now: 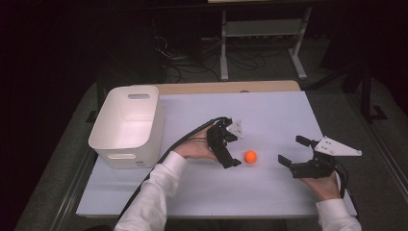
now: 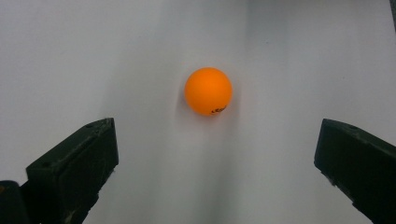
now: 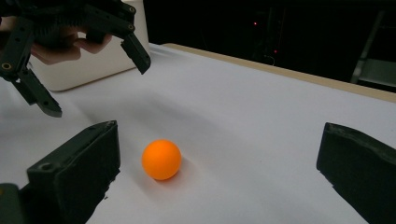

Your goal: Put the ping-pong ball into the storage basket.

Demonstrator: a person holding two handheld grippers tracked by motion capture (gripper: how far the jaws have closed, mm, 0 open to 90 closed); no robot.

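Standing at the left of the high view, the white bin is waiting while I am spreading both grippers wide: my left gripper is hovering nearer the orange ball at centre frame, my right gripper farther right.

orange ball, white bin, black jaws

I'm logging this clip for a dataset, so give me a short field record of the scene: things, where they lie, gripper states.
ball: orange ball, resting on the white table, untouched
bin: white bin, at the table's left edge, looks empty
left gripper: open, above and left of the ball
right gripper: open, right of the ball, facing it
holding: nothing
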